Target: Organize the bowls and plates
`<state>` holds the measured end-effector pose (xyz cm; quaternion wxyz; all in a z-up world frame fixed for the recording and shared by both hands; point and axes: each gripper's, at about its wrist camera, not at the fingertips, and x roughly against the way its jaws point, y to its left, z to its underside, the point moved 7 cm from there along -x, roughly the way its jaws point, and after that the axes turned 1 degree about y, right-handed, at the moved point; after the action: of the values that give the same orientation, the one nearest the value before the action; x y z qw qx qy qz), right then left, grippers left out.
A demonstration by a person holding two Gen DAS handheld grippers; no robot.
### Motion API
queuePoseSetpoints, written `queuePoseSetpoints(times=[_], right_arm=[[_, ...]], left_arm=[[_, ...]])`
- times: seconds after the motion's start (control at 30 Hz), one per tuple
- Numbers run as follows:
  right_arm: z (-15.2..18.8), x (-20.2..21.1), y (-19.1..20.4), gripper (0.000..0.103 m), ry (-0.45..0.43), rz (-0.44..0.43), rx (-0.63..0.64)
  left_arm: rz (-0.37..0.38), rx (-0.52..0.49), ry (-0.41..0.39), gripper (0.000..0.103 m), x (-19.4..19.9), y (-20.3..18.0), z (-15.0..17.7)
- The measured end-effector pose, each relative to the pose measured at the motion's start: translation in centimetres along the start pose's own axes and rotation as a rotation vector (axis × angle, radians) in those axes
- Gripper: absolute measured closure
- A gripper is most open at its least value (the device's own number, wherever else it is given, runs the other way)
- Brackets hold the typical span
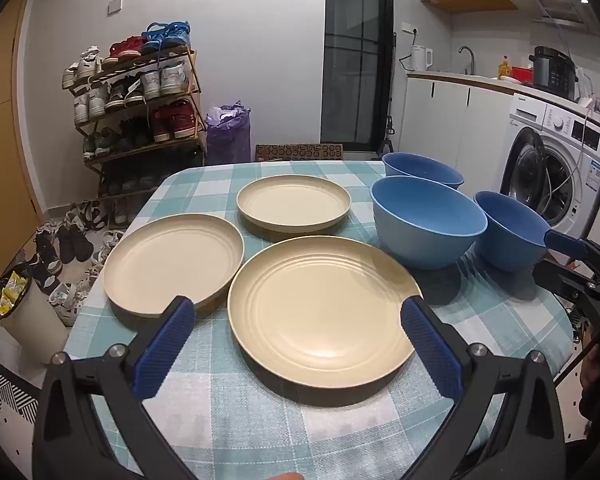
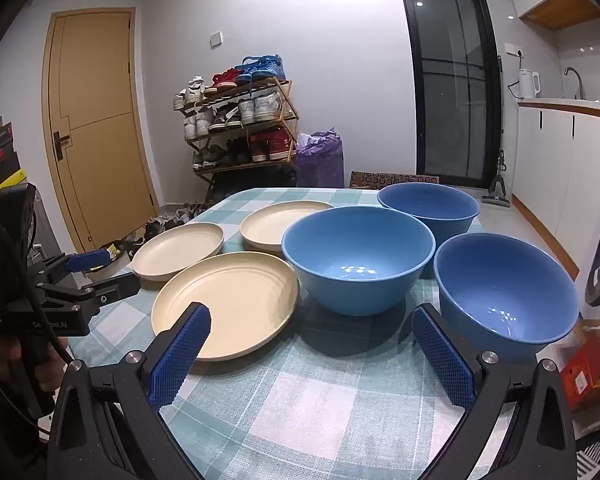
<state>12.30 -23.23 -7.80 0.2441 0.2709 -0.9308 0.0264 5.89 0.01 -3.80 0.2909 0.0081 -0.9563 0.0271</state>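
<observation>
Three cream plates lie on the checked tablecloth: a near plate [image 1: 324,316] [image 2: 228,304], a left plate [image 1: 172,268] [image 2: 178,250] and a far plate [image 1: 294,204] [image 2: 276,222]. To their right stand three blue bowls: a middle bowl [image 1: 426,226] [image 2: 358,258], a far bowl [image 1: 422,170] [image 2: 430,206] and a right bowl [image 1: 508,236] [image 2: 506,288]. My left gripper [image 1: 298,314] is open, hovering over the near plate's front part. My right gripper [image 2: 312,320] is open in front of the middle and right bowls, holding nothing.
The table [image 1: 260,420] has a rounded front edge. A shoe rack [image 1: 136,100] stands behind it, a bin [image 1: 24,312] and loose shoes lie on the floor to the left. A washing machine [image 1: 556,168] and kitchen counter are at the right. A person's hand [image 2: 8,360] holds the left gripper.
</observation>
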Motion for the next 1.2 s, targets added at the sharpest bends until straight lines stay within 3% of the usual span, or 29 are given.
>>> queuePoseSetpoints(times=[1.2], right_arm=[[0.1,-0.3,0.3,0.000,-0.002,-0.002,0.002]], left_arm=[[-0.014,0.009,-0.001,0.000,-0.1,0.9,-0.2]])
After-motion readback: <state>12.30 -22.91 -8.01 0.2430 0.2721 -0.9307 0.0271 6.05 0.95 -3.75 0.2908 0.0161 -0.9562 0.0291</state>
